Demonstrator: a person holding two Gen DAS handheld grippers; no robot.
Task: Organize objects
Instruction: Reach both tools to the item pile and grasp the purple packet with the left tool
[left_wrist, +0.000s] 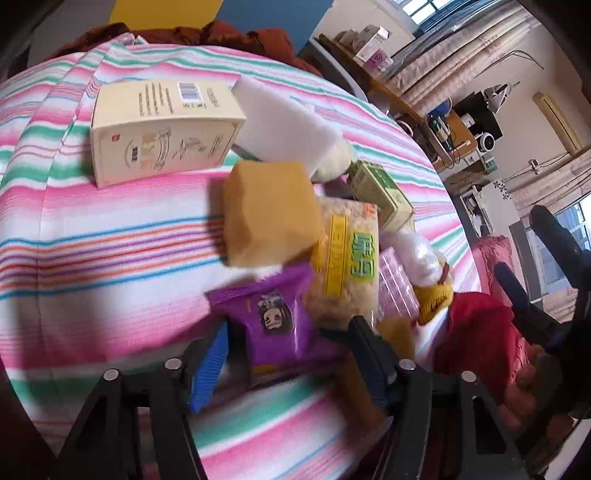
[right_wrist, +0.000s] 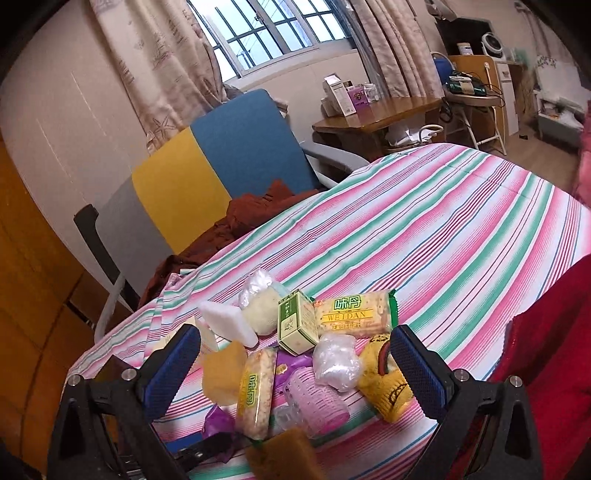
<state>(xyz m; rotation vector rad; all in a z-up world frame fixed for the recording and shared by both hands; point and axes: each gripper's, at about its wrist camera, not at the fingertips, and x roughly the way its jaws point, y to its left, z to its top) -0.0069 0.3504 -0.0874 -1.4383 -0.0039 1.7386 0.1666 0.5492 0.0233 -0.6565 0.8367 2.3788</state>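
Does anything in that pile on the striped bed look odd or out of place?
Yes: the snacks, sponges and boxes lie jumbled. An orange sponge leans tilted on a cracker pack, and the purple packet sits between the left claw's open fingers.

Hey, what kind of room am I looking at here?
Most likely a bedroom or small living space in a home. The snacks lie on a striped sheet that looks like bedding, a curtained window is behind, and a cluttered wooden desk stands by the wall.
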